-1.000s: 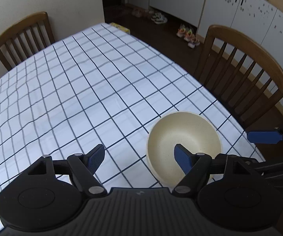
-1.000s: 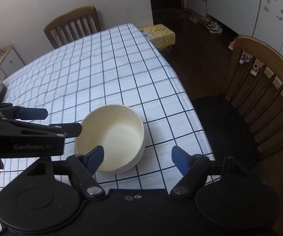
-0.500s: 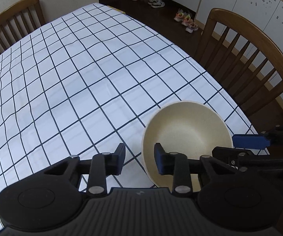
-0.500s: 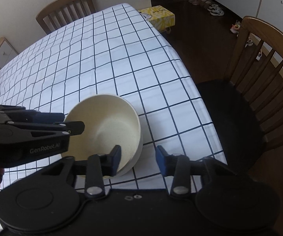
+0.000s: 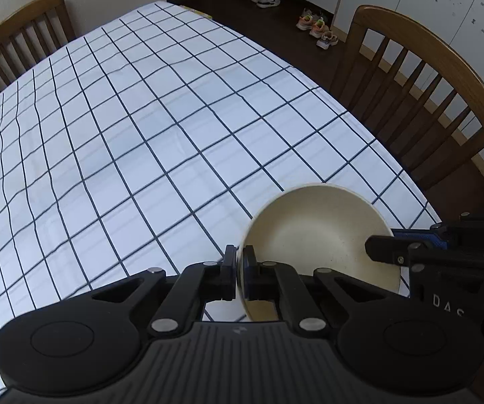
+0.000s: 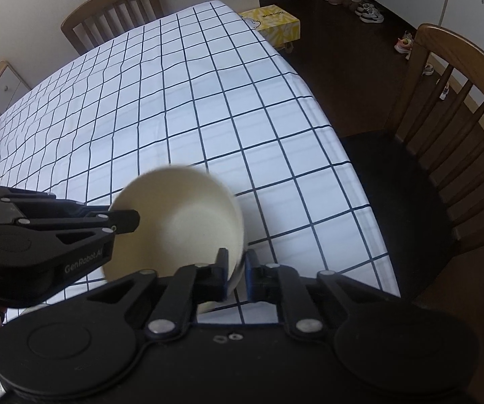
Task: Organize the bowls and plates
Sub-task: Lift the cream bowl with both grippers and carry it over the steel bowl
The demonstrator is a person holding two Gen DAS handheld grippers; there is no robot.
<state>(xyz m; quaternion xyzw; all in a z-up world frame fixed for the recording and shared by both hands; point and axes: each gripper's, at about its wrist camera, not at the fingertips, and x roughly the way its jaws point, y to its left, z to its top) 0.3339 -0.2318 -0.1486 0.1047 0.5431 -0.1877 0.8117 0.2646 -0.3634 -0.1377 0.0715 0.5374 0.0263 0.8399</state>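
Observation:
A cream bowl [image 5: 316, 235] is near the table's front right corner, held between both grippers. My left gripper [image 5: 239, 271] is shut on the bowl's left rim. My right gripper [image 6: 236, 271] is shut on the bowl's right rim; the bowl [image 6: 178, 225] looks lifted and slightly blurred in the right wrist view. Each gripper shows in the other's view, the right one [image 5: 410, 249] and the left one [image 6: 73, 225]. No plates are in view.
The table has a white cloth with a dark grid [image 5: 140, 134]. Wooden chairs stand at the right [image 5: 427, 101] and at the far end [image 5: 19, 33]. A yellow box [image 6: 272, 23] sits beyond the table's far corner. Shoes lie on the dark floor.
Both grippers closed from open onto opposite rims of the bowl. The bowl has risen off the cloth and tilted a little.

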